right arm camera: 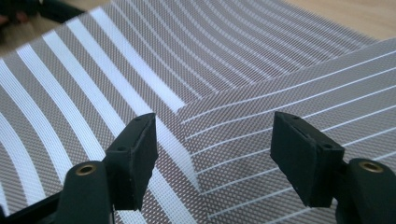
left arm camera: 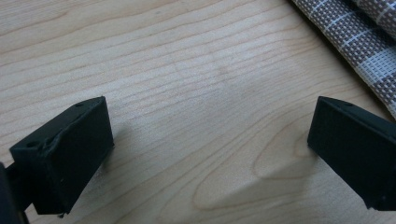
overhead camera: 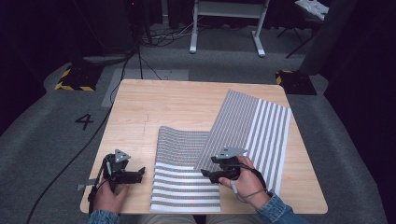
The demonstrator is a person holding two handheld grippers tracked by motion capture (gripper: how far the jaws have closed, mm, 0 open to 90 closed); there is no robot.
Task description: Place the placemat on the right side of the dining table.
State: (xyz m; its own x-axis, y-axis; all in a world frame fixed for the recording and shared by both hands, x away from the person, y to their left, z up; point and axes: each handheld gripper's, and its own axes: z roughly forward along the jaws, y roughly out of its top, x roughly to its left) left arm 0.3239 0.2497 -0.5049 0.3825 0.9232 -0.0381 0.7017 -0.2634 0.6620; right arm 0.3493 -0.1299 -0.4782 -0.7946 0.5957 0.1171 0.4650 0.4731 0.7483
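There are two woven placemats on the wooden counter, both grey-brown with white stripes. The nearer placemat lies towards the front edge, its stripes running crosswise; its far end humps up a little rather than lying flat. The second placemat sits to the right and further back, set at a slant, its stripes running lengthwise. Its near left corner lies over the right side of the nearer one, so the two overlap there. As far as I can tell, the weave is a coarse, stiff mesh.
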